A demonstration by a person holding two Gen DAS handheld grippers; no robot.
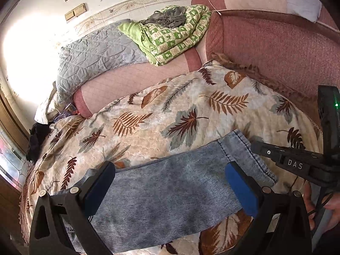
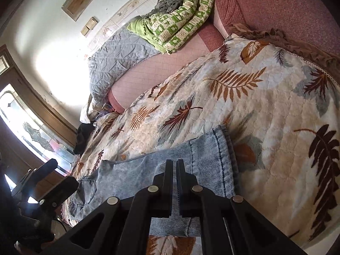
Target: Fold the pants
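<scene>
Denim pants (image 1: 170,189), pale and acid-washed, lie folded across the near part of a bed, on a cream bedspread (image 1: 161,114) printed with brown, rust and grey leaves. In the left wrist view the cloth runs as a flat band from lower left to upper right, its stitched hem end (image 1: 244,148) toward the right. The left tongs (image 1: 170,176) stand wide, with one dark pad on the left and one blue pad (image 1: 240,189) on the right. The pants pass through the gap between them, and the pads do not press on the cloth.

The right tongs (image 2: 174,165) are drawn narrow, their two black fingers nearly touching with only a thin slit between. They sit above the folded denim near the hem end (image 2: 223,157); whether any cloth is pinched in the slit cannot be told. A back pocket (image 2: 86,193) shows on the left part of the pants in the right wrist view.

Seen from the left wrist, the right tongs' black body, lettered DAS, reaches in from the right edge over the hem, with part of a hand (image 1: 333,208) below it.

Farther up the bed lie a pink bolster (image 1: 136,87), a grey quilted cover (image 1: 95,57) and a green checked quilt (image 1: 174,36) with a grey garment on top. A reddish upholstered headboard (image 1: 276,48) rises on the right.
</scene>
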